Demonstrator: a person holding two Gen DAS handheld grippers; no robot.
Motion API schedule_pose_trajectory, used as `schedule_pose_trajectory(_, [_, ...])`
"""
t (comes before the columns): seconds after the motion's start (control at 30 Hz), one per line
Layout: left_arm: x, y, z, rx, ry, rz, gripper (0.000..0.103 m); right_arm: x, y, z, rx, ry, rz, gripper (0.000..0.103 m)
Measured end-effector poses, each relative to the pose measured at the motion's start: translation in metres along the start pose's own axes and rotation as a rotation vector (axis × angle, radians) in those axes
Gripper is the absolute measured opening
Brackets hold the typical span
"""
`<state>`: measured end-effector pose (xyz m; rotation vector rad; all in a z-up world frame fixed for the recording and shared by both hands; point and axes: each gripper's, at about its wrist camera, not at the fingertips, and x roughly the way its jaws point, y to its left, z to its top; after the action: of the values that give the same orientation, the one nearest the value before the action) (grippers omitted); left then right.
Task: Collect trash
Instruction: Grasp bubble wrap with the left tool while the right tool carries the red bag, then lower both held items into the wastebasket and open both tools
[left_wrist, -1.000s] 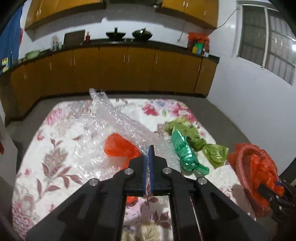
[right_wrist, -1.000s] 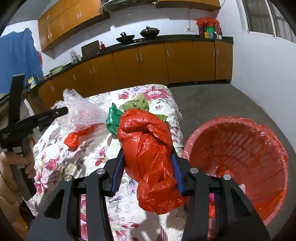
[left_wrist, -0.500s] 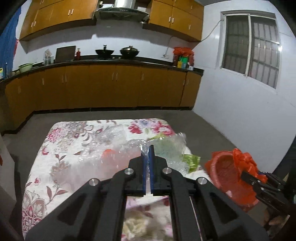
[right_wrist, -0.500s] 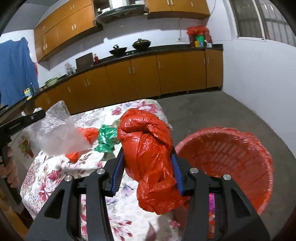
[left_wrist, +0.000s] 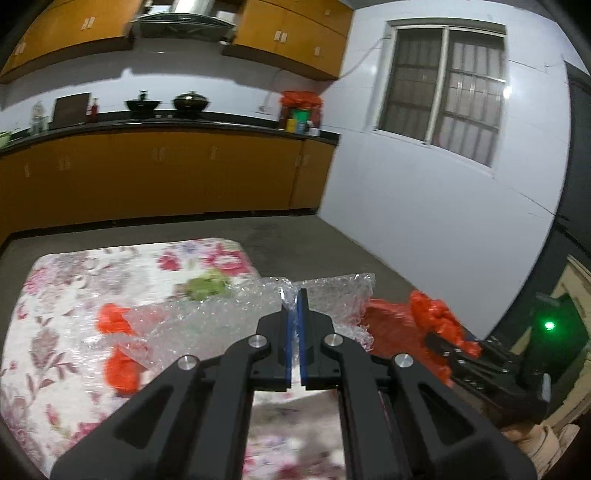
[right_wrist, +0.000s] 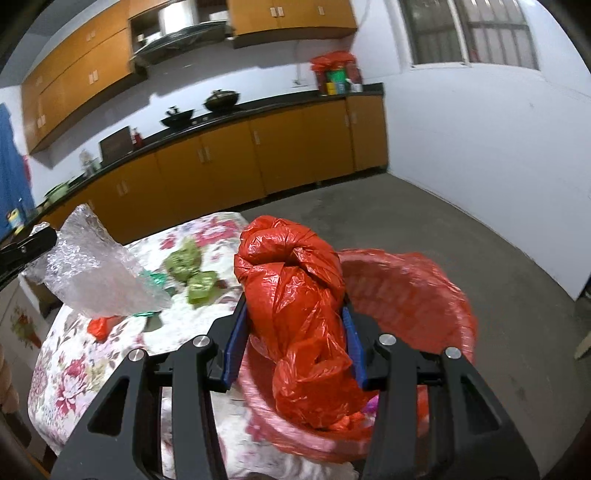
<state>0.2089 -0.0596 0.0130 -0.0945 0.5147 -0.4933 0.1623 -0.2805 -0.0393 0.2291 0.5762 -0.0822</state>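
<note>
Carrying step: my right tool (right_wrist: 293, 325) clamps red bag (right_wrist: 295, 291) over bin (right_wrist: 424, 291); left tool (left_wrist: 295, 314) pinches bubble wrap (left_wrist: 221, 314) at 9 o'clock. Next I release into bin.

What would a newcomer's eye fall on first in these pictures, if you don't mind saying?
Probably the knotted red plastic bag clamped in the right tongs, held above the red-lined basket beside the table. Next, the sheet of clear bubble wrap pinched in the left tongs above the floral tablecloth, where green bags and a small red one lie.
</note>
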Motion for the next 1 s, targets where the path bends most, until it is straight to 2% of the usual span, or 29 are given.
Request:
schedule_pose_trajectory(0.23, [0.028, -0.054, -0.005, 0.039, 0.031, -0.102, 0.004, -0.005, -0.035, 0.003, 0.049, 0.001, -0.062, 0.047])
schedule_pose_trajectory(0.5, [0.061, -0.101, -0.017, 0.074, 0.082, -0.174, 0.004, -0.012, -0.066, 0.006, 0.117, -0.014, -0.098, 0.047])
schedule_pose_trajectory(0.83, [0.095, -0.14, -0.024, 0.113, 0.124, -0.225, 0.004, -0.017, -0.081, 0.009, 0.131, -0.038, -0.115, 0.047])
schedule_pose_trajectory(1.0, [0.109, -0.146, -0.032, 0.125, 0.153, -0.228, 0.005, -0.019, -0.091, 0.004, 0.152, -0.038, -0.118, 0.047])
